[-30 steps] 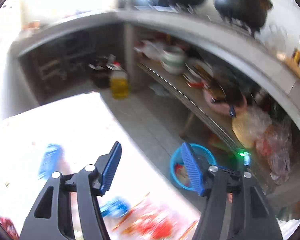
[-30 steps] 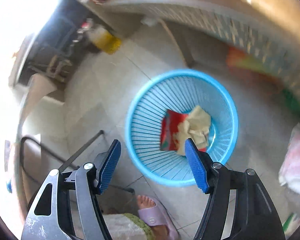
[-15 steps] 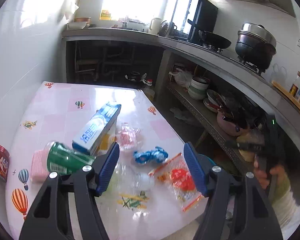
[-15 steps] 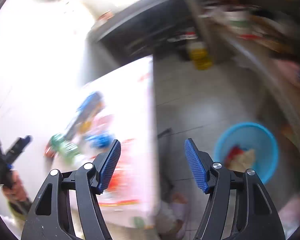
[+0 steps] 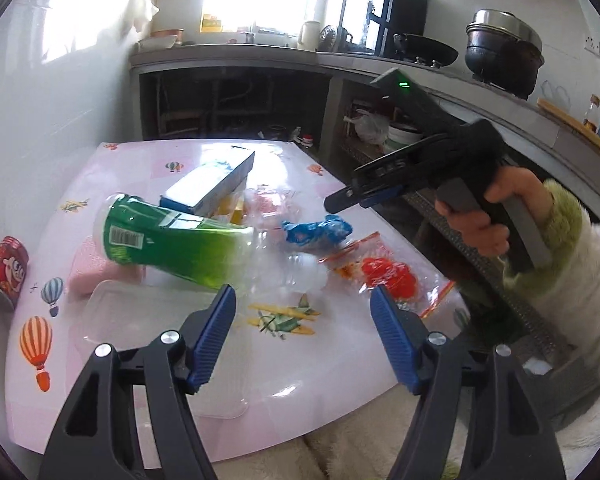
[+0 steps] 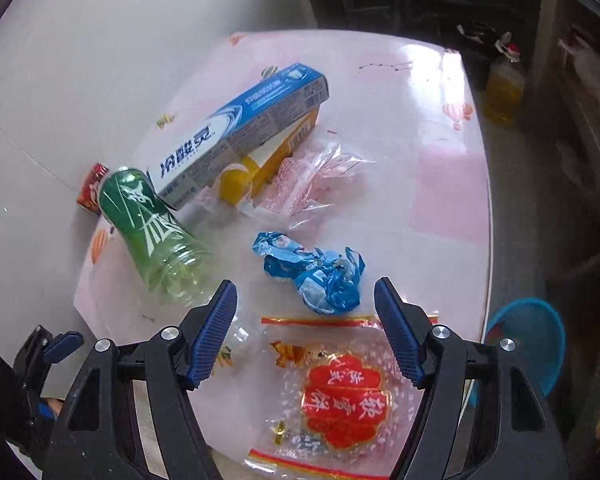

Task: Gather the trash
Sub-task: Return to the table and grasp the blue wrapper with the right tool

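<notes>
My left hand-held gripper (image 5: 302, 338): jaws opening, nothing between.
My right hand-held gripper (image 6: 305, 334): jaws opening, empty.
Trash: blue wrapper (image 6: 312, 272) lying mid-frame on table (image 6: 440, 184).
Hidden: red can (image 6: 92, 186) partly behind green bottle (image 6: 152, 228).

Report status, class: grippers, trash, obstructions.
Left gripper and right gripper: jaws opening, empty. Blue wrapper, green bottle, red-print bag on table, uncollected. Nothing blocks the wrapper.

Table (image 6: 440, 184) against the wall, toothpaste box (image 6: 240, 128) leaning over the bottle (image 6: 156, 236), crumpled wrapper (image 6: 316, 272) between bottle and printed bag (image 6: 340, 396), basket (image 6: 528, 344) on the floor beside the table
</notes>
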`<state>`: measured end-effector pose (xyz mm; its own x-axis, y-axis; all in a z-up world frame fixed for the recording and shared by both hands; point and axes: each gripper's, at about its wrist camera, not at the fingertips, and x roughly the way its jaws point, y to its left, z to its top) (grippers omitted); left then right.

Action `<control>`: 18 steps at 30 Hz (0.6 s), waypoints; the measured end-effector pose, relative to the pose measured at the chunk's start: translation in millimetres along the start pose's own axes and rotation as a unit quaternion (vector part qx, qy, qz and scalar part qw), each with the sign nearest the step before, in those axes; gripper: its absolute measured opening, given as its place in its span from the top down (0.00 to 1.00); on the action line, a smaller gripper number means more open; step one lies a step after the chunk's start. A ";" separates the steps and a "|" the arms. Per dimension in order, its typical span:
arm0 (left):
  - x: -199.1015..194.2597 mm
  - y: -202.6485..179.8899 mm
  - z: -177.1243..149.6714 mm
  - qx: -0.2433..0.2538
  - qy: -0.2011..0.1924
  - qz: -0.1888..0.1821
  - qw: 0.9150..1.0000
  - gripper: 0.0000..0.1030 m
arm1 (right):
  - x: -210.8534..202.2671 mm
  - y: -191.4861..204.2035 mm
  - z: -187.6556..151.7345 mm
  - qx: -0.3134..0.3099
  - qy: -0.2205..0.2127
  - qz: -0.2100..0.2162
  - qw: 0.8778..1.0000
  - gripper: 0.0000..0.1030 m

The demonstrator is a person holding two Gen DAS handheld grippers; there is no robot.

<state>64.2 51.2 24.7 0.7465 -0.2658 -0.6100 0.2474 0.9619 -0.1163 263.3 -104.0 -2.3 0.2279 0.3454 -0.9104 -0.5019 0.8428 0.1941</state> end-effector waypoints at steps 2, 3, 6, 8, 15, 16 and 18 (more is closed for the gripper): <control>-2.0 0.2 -3.5 0.007 -0.004 0.009 1.000 0.31 | 17.4 6.6 5.5 -0.026 0.028 -0.014 0.999 0.34; -3.3 1.2 -5.5 0.011 -0.007 0.016 1.000 0.31 | 22.0 9.1 6.8 -0.035 0.040 -0.020 0.998 0.34; -9.8 7.4 -7.7 0.019 -0.013 0.036 0.999 0.30 | 35.3 11.5 6.9 -0.053 0.071 -0.027 0.996 0.34; -14.6 13.2 -6.3 0.016 -0.010 0.041 0.999 0.29 | 37.7 11.3 8.5 -0.062 0.081 -0.032 0.994 0.39; -20.6 32.8 -2.9 0.001 0.019 0.070 0.997 0.29 | 53.4 -2.9 12.9 -0.038 0.115 -0.024 0.992 0.68; -22.0 34.5 -1.5 -0.001 0.019 0.070 0.997 0.29 | 54.7 -3.2 13.3 -0.036 0.116 -0.020 0.992 0.70; -22.5 37.1 4.1 -0.007 0.016 0.067 0.998 0.29 | 55.0 -3.3 12.7 -0.034 0.114 -0.018 0.993 0.73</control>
<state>59.0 92.6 37.3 0.7522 -0.1324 -0.6456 0.1373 0.9896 -0.0430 288.2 -82.6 -48.3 0.0554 0.2070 -0.9768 -0.5534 0.8206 0.1425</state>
